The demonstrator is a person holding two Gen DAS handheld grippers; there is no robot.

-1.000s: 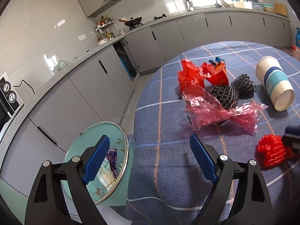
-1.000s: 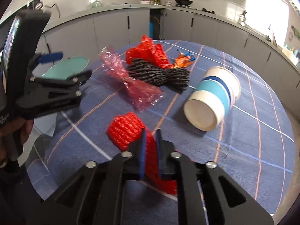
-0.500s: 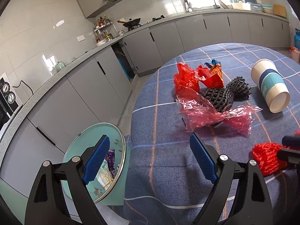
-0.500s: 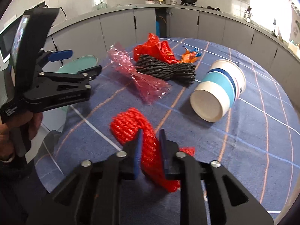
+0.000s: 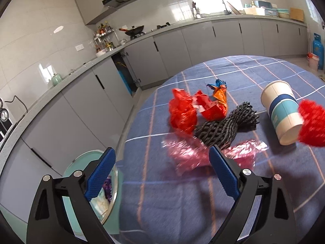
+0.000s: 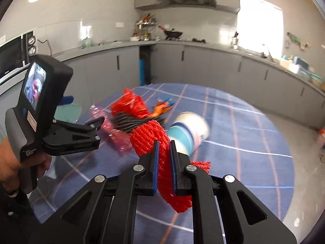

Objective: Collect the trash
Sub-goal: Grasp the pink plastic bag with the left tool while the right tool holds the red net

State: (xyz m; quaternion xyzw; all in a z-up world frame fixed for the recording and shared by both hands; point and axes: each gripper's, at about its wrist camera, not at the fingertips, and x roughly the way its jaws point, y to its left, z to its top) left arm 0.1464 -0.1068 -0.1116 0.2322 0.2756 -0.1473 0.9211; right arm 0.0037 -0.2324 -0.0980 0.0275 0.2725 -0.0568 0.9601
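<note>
While the left gripper (image 5: 160, 169) stands released, its blue pads spread wide, the teal trash bin (image 5: 89, 185) sits below beside the table edge. On the blue checked tablecloth (image 5: 254, 71) lie a pink plastic wrapper (image 5: 189, 156), red plastic wrappers (image 5: 182, 111), black foam netting (image 5: 225, 126) and a tipped paper cup (image 5: 282, 111). At right, the right gripper (image 6: 163, 154) is clenched on the red foam netting (image 6: 150, 136), held above the table.

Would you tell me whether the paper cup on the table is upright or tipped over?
Tipped over: the paper cup lies on its side on the table, its open mouth facing the left-wrist camera.
</note>
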